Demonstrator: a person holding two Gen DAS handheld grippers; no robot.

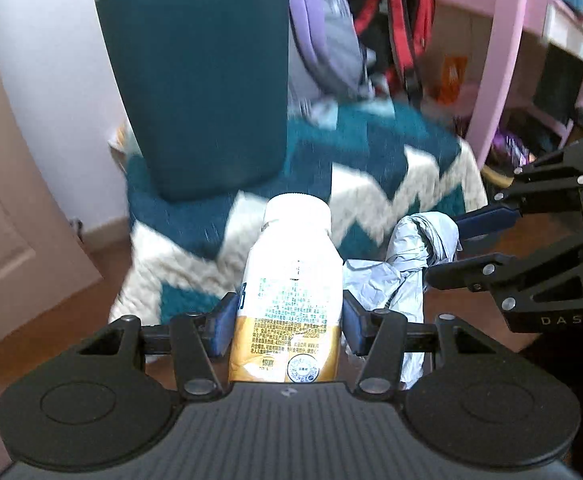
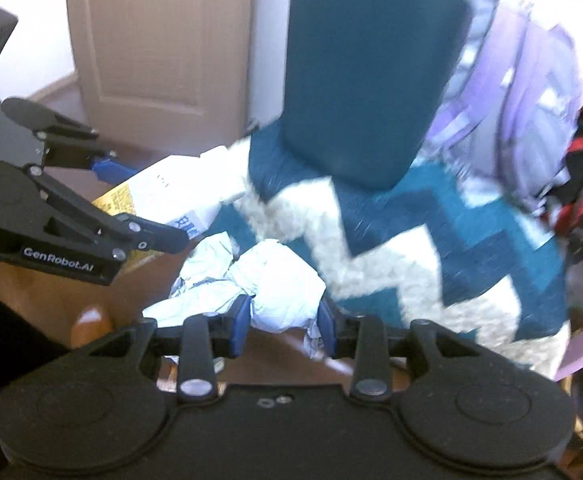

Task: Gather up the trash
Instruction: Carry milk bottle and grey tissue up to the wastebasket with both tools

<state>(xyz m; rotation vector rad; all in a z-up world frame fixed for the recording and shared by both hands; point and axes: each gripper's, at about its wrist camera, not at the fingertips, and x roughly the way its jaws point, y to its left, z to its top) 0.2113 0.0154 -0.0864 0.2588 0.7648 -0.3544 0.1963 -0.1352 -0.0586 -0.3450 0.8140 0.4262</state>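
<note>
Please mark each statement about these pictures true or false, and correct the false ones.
1. The left tongs hold a bottle. True.
2. The right tongs are empty. False: they grip crumpled paper.
3. The bottle's cap is on. True.
4. The chair behind the rug is red. False: it is dark teal.
5. A purple backpack is beside the chair. True.

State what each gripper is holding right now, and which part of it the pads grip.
Left gripper: white-and-yellow plastic bottle with a white cap, pinched across its lower body. Right gripper: crumpled pale-blue paper wad, squeezed at its near end.
</note>
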